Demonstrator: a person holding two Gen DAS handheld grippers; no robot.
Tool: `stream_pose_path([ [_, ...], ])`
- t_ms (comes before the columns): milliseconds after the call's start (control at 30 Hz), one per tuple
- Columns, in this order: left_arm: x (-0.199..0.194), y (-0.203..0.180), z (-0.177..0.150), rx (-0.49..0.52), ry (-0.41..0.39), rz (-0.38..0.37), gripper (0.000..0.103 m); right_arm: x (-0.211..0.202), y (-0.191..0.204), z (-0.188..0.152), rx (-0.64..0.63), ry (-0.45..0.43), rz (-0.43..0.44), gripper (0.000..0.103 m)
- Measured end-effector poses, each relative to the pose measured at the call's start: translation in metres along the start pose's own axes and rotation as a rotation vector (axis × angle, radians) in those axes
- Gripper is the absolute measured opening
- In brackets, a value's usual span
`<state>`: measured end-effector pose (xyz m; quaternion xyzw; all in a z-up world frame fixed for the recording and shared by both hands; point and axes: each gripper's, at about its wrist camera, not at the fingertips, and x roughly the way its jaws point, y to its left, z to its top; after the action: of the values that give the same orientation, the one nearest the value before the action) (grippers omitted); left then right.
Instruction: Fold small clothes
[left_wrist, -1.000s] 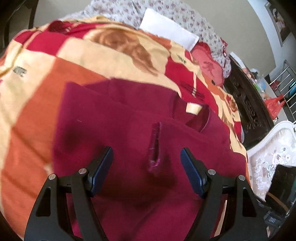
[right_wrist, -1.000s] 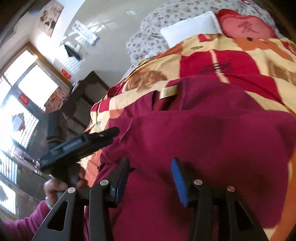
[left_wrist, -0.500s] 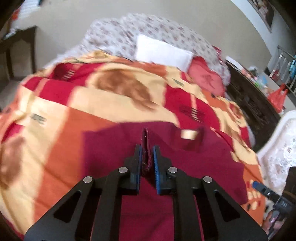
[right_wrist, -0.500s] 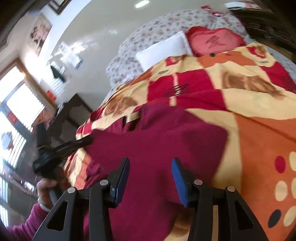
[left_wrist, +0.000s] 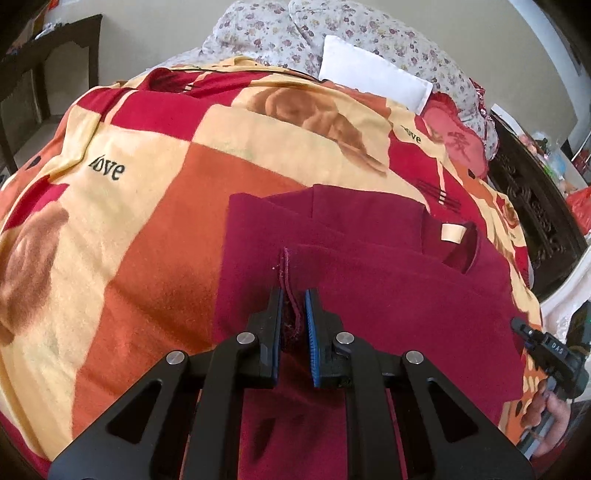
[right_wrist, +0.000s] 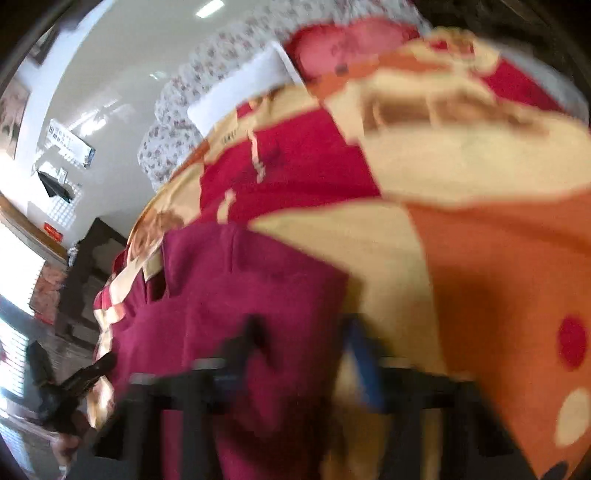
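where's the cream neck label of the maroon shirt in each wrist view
Left wrist view: the cream label sits right of centre, inside the collar of the maroon shirt, above the left gripper.
Right wrist view: the label is at left of centre, blurred, at the shirt's upper left edge.
Shared landmark: the white pillow at the head of the bed.

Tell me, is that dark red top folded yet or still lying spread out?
Partly folded: the dark red top lies in overlapping layers on the blanket, its neck label showing.
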<state>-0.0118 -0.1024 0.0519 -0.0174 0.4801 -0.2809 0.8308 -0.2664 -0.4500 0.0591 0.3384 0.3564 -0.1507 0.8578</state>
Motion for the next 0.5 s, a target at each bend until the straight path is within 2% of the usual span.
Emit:
stream_pose_path([
  [67,-0.002,-0.004,0.003,0.008,-0.009,-0.019,0.011,-0.018,0.019,0.009,-0.127,-0.069,-0.068,0.008],
  [133,-0.001,-0.011,0.002,0.021,-0.012,-0.039,0.011,-0.024,0.028,0.016,-0.200,-0.097,-0.143,0.008],
  [200,0.008,-0.018,-0.001,0.047,0.001,-0.003,0.011,-0.012,0.022,0.022,-0.194,-0.072,-0.181,0.008],
  [267,0.026,-0.020,-0.007,0.069,0.056,0.027,0.011,0.017,0.010,0.019,-0.181,0.009,-0.241,0.008],
  [300,0.030,-0.017,-0.009,0.060,0.068,0.023,0.011,0.023,0.004,0.017,-0.153,0.035,-0.224,0.008],
  [333,0.029,-0.014,-0.008,0.045,0.069,0.007,0.011,0.018,-0.001,0.016,-0.120,0.018,-0.204,0.008],
  [367,0.024,-0.011,-0.007,0.036,0.066,-0.013,0.011,0.010,-0.003,0.015,-0.098,0.002,-0.183,0.013],
  [467,0.006,-0.003,-0.003,0.039,0.063,-0.040,0.011,-0.025,-0.007,0.005,-0.035,-0.029,-0.118,0.058],
  [500,-0.001,-0.001,-0.002,0.045,0.056,-0.031,0.011,-0.032,-0.006,-0.001,-0.022,-0.018,-0.078,0.059],
])
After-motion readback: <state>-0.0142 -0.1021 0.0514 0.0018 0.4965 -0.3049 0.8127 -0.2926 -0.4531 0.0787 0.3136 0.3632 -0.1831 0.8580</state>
